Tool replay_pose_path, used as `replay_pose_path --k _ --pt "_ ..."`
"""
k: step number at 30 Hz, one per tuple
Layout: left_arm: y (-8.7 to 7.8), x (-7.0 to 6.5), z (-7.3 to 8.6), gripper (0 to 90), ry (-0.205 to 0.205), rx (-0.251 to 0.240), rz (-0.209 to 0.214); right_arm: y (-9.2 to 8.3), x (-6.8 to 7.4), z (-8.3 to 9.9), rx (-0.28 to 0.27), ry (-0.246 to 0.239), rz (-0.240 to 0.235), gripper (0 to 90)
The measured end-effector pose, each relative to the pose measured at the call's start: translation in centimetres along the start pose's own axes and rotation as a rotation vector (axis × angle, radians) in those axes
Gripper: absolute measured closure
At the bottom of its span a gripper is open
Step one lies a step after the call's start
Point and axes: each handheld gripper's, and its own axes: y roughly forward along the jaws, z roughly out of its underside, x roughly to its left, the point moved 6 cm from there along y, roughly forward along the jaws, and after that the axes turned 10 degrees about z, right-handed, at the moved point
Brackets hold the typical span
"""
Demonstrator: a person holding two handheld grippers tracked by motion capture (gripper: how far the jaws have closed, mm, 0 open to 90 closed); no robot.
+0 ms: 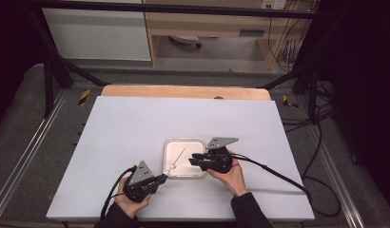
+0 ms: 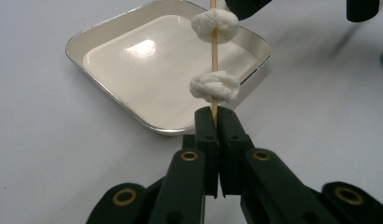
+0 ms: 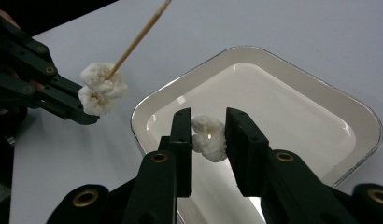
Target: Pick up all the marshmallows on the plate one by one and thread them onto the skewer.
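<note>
Your left tongs (image 2: 215,122) are clamped on the near end of a thin wooden skewer (image 2: 214,44), which rises from the jaws with two white, lumpy, soft-looking pieces (image 2: 214,87) threaded on it, one just above the jaw tips and one farther up the stick. In the high view those left tongs (image 1: 163,178) sit at the near left corner of the shallow square white tray with a metal rim (image 1: 200,142), and the skewer slants up over the tray. Your right tongs (image 3: 208,135) hold a third white soft lump (image 3: 209,137) between the jaws, just above the tray's floor, and the jaws look pressed to its sides, not fully shut. The tray rests near the middle of the white bench (image 1: 136,128), toward your side. Judging by their puffy, creased surface, these lumps are light and easily crushed, perhaps a little tacky, so squeeze only enough to keep hold. Take each piece across its widest part, leaving the centre free for the skewer point. The stick is stiff but thin and could snap or twist in the jaws if you push sideways, so I would drive along its length.
</note>
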Motion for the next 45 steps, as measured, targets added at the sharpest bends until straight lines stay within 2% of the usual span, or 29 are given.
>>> replay_pose_path --k 12,29,32,45 --pt "-0.1 -0.1 -0.1 88.0 0.005 -0.009 0.003 -1.6 -0.3 -0.9 -0.046 0.061 -0.038 72.9" --pt "-0.1 -0.4 -0.3 88.0 0.017 -0.023 0.006 -3.9 -0.8 -3.6 -0.177 0.183 -0.087 72.8" --pt "-0.1 -0.3 -0.3 88.0 0.017 -0.022 0.005 -4.0 -1.0 -4.1 -0.197 0.206 -0.096 72.8" --pt "-0.1 -0.4 -0.3 88.0 0.018 -0.027 0.007 -3.2 -0.7 -5.1 -0.213 0.227 -0.132 72.8"
